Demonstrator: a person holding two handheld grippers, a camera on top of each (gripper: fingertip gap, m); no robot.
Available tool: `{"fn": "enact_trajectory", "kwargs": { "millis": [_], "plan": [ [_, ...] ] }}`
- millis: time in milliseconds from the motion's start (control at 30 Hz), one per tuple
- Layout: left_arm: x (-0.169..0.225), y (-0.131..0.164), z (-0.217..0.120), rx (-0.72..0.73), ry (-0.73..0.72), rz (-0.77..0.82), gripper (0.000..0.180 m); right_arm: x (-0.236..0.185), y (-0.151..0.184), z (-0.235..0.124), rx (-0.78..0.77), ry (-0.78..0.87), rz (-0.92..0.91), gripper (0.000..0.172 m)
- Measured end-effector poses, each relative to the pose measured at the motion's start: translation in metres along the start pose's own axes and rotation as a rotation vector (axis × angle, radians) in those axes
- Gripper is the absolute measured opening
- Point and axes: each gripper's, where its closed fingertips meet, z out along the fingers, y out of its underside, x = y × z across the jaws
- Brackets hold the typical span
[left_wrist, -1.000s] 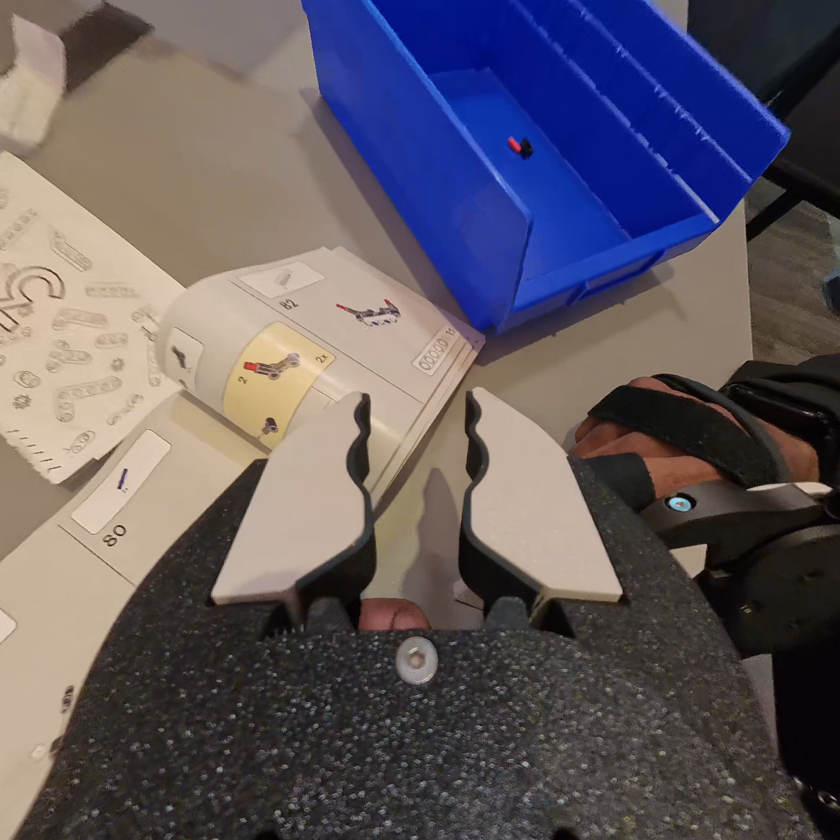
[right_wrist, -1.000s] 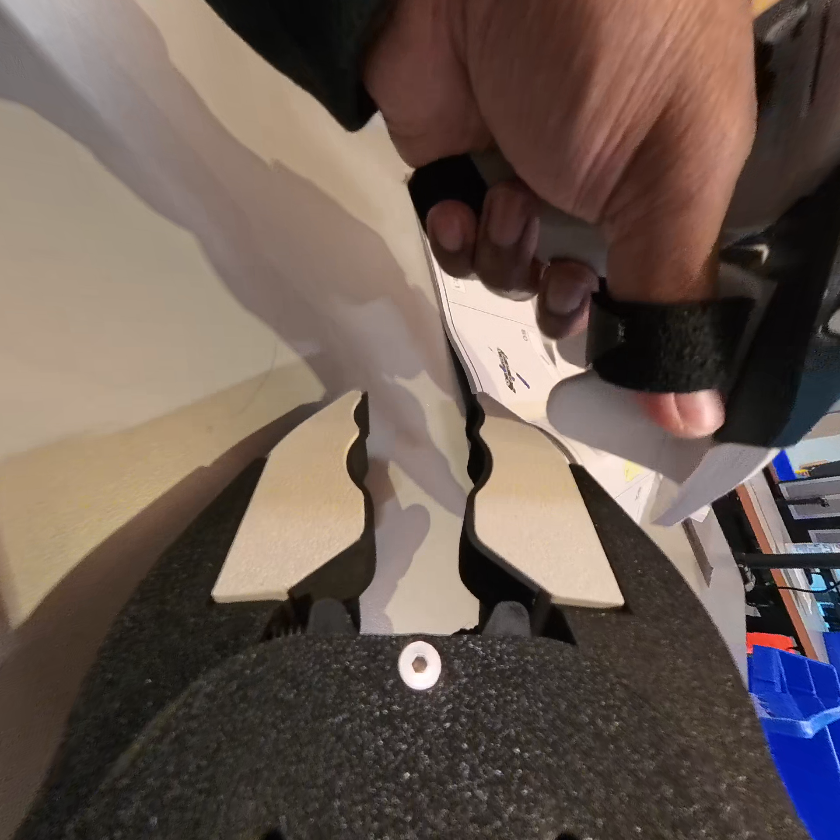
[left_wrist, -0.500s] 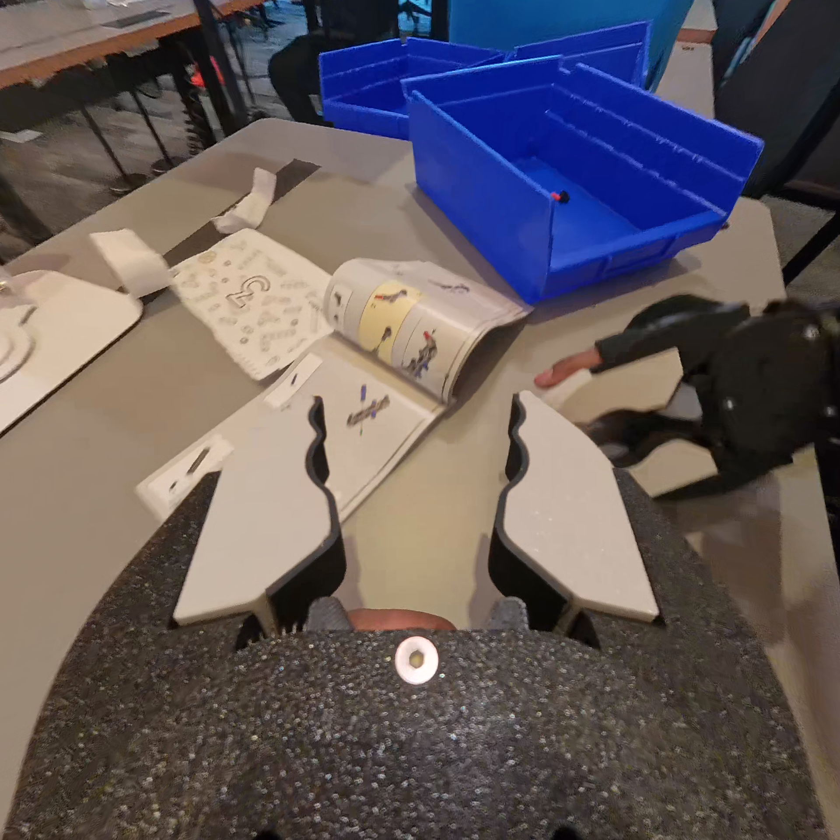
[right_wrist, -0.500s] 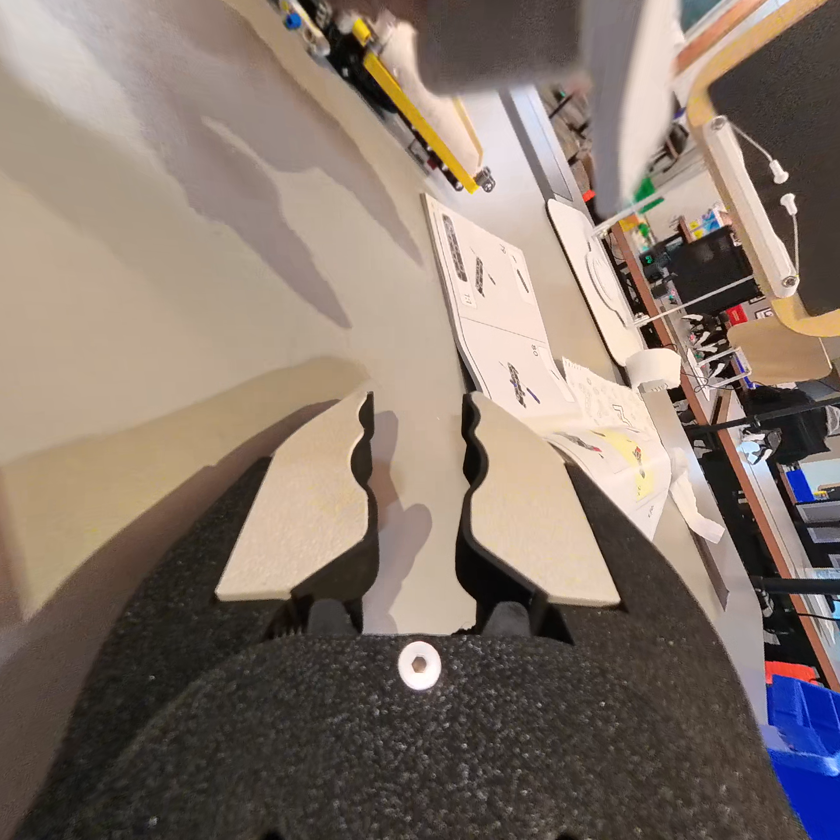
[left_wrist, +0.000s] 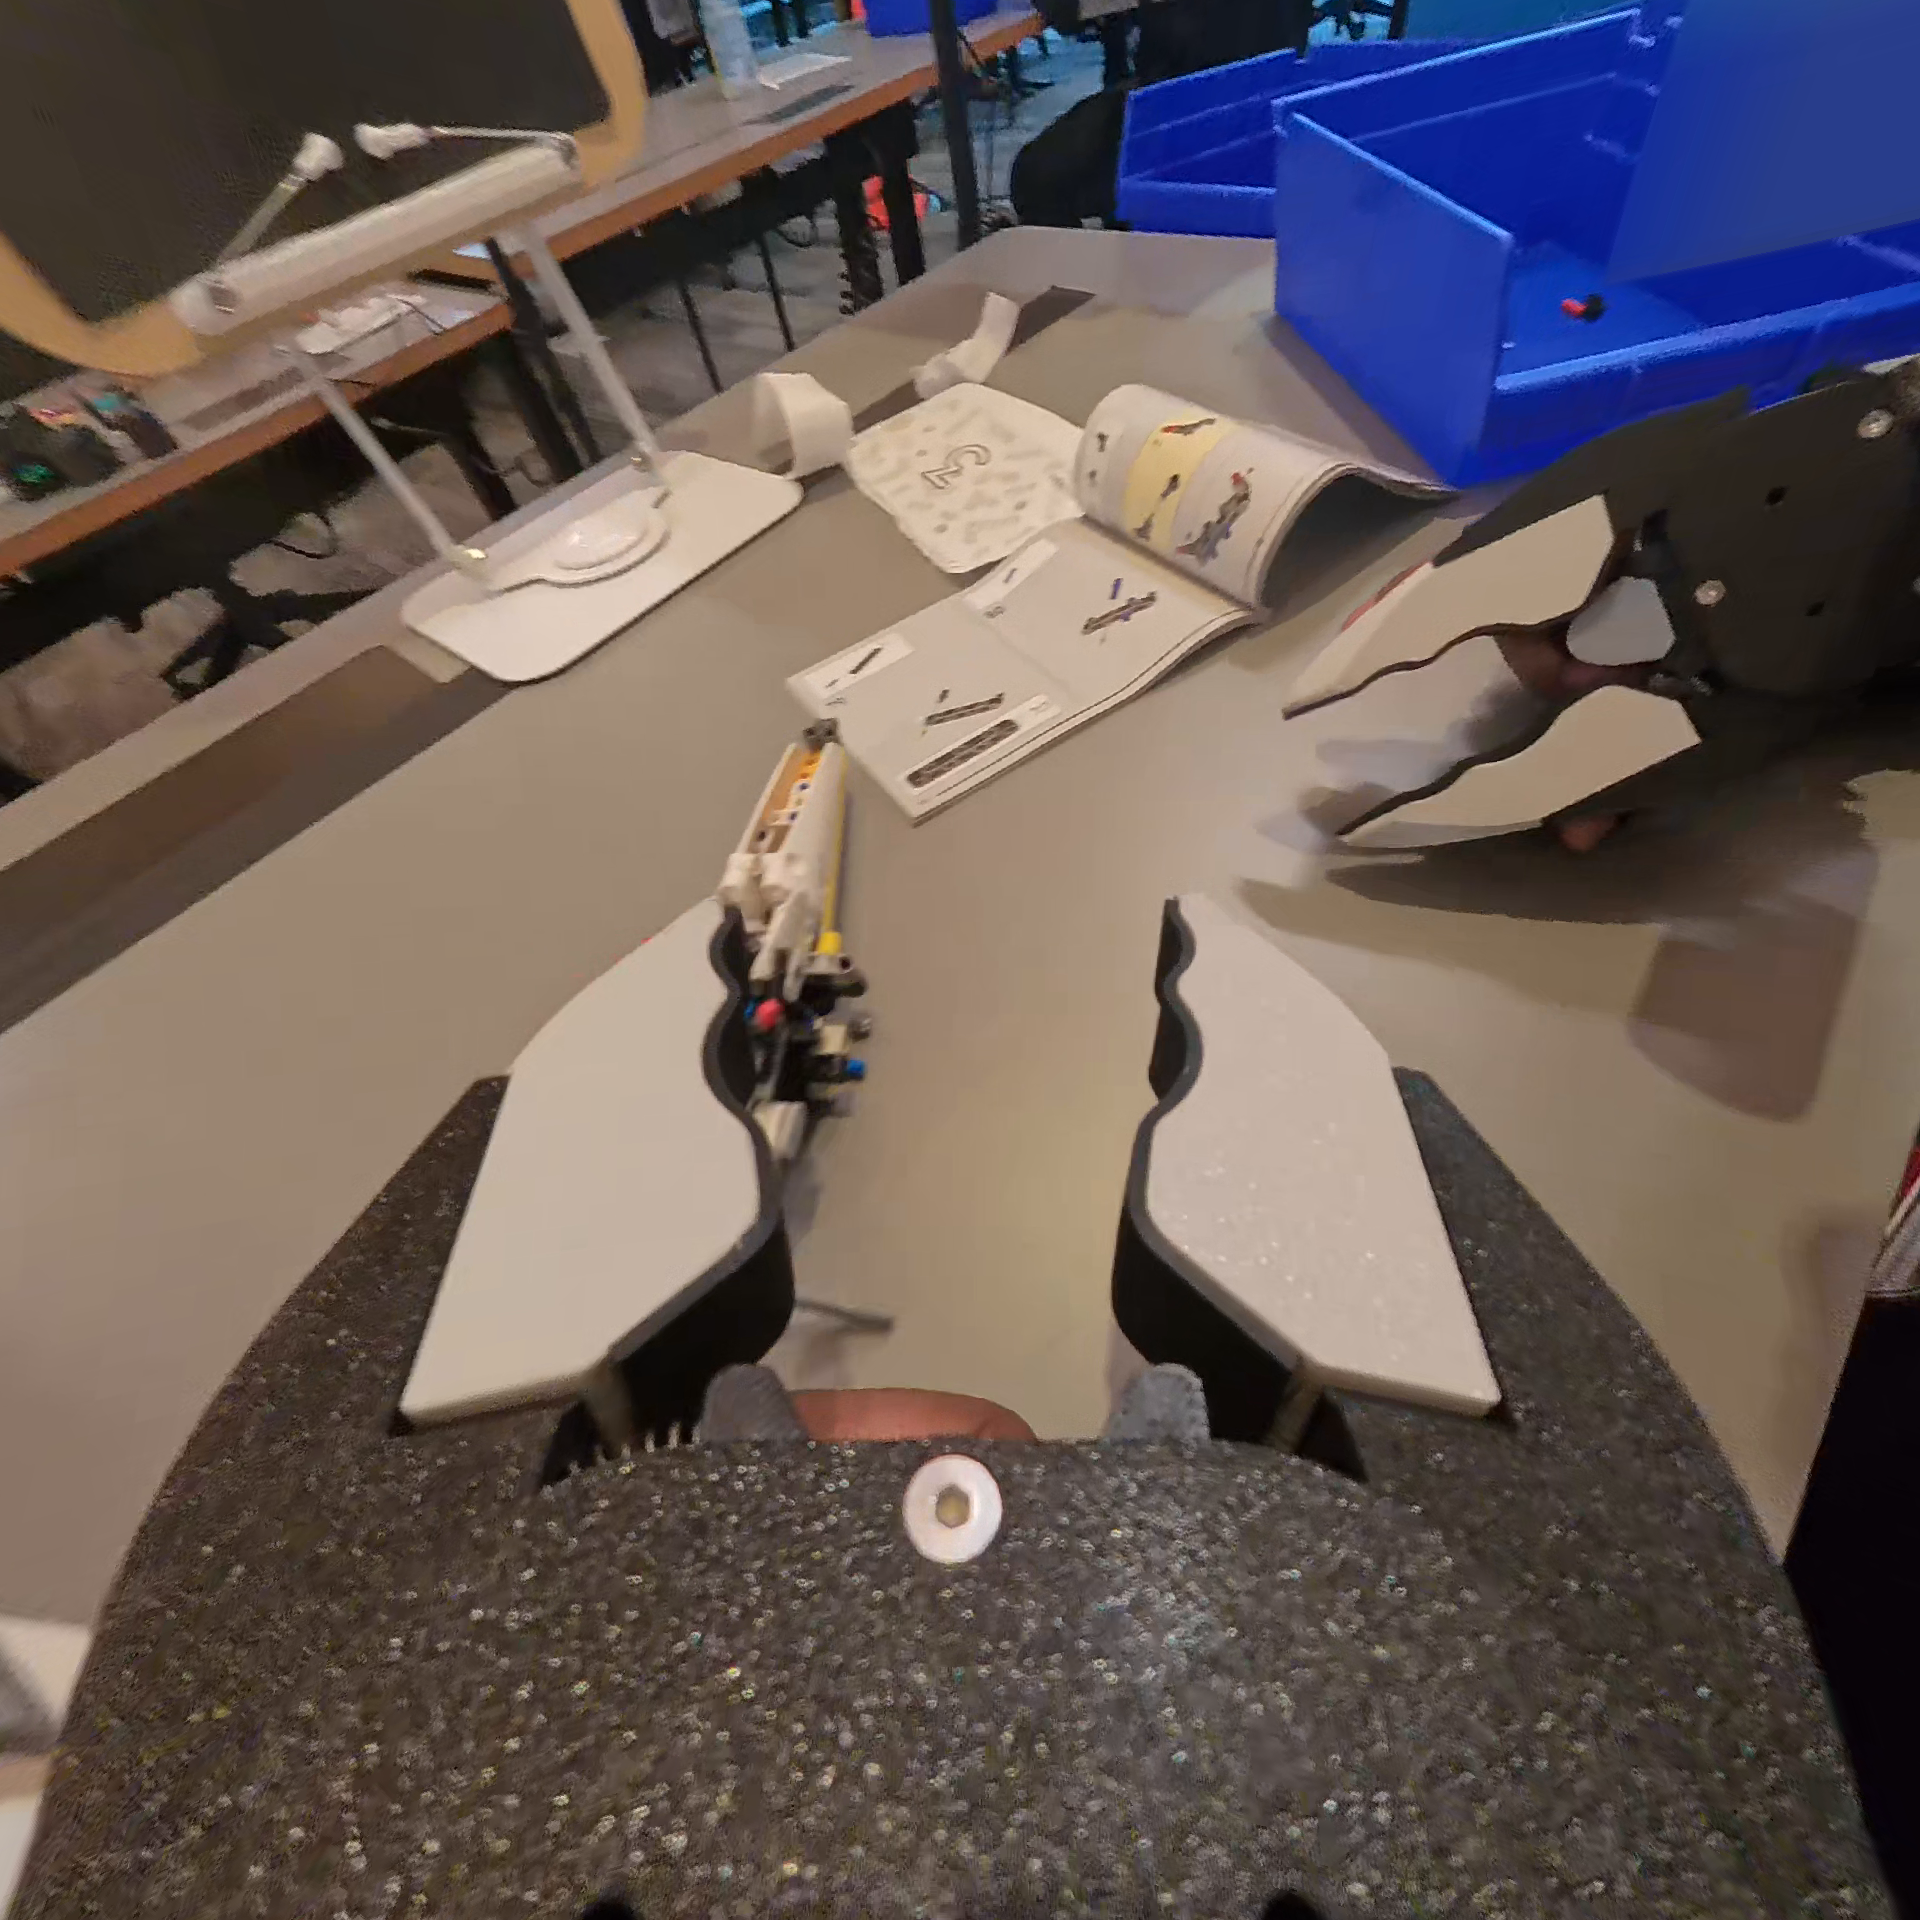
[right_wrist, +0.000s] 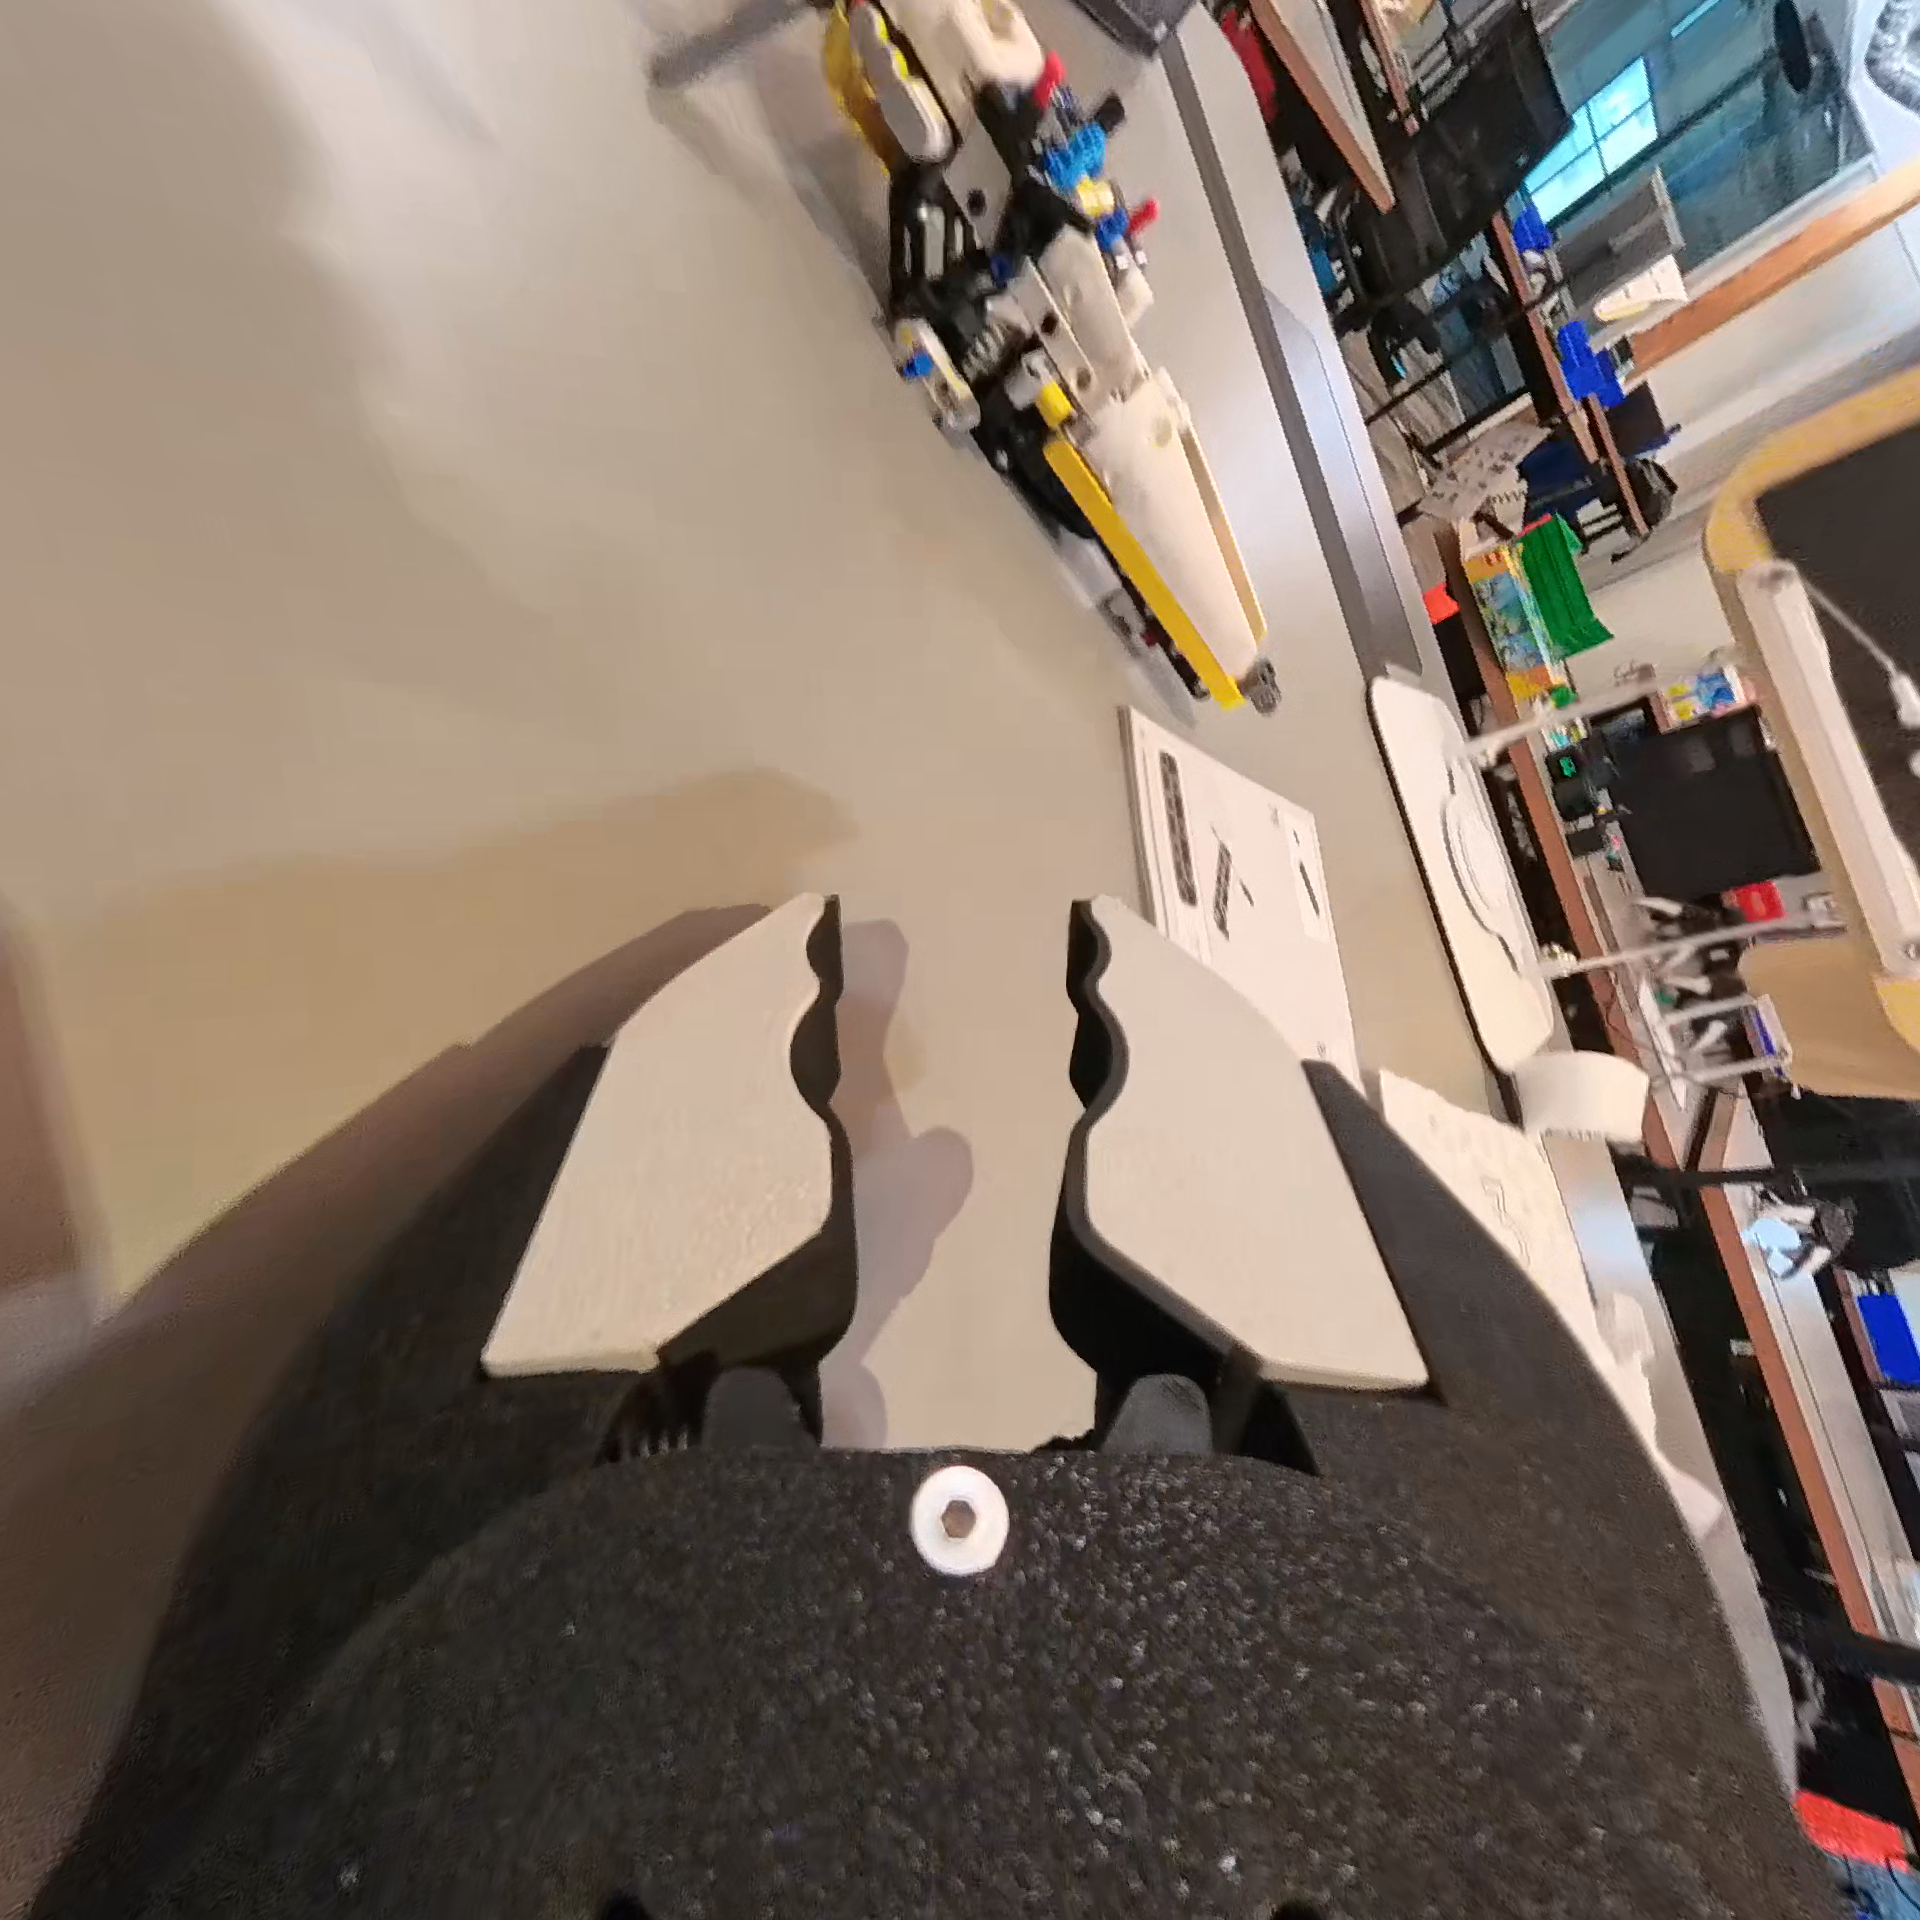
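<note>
I am holding my left claw (left_wrist: 951, 997) wide apart over the counter (left_wrist: 1039, 1039), with nothing gripped; the brick-built model (left_wrist: 795, 883) is lying just beside its left finger. My right claw (right_wrist: 951, 997) is also standing apart and empty, well short of that model, with the open instruction booklet (left_wrist: 1049, 665) lying just beyond the model.

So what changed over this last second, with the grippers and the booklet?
The left gripper pulled back from the instruction booklet, opened wide, and now faces the brick model. The right gripper no longer has the left hand before its camera. Booklet and blue bin stayed put; neither gripper holds anything.
</note>
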Motion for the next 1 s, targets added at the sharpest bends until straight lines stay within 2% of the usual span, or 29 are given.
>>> {"fn": "enact_trajectory", "kwargs": {
  "millis": [233,400,567,767,1000],
  "plan": [
    [-0.048,0.002,-0.038,0.064,-0.100,0.024,0.076,-0.015,-0.041,0.019,0.067,-0.063,-0.008,0.041],
    [-0.077,0.025,-0.043,0.043,-0.080,-0.003,0.077,-0.021,-0.066,0.031,0.113,-0.114,-0.011,0.041],
    [-0.082,0.052,-0.035,0.006,-0.004,-0.029,0.078,-0.024,-0.090,0.046,0.148,-0.163,-0.054,0.041],
    [-0.082,0.069,-0.010,-0.044,0.089,-0.043,0.080,-0.018,-0.114,0.069,0.183,-0.196,-0.113,0.042],
    [-0.086,0.085,0.017,-0.172,0.156,-0.045,0.079,0.005,-0.129,0.098,0.230,-0.222,-0.134,0.045]
  ]
}}
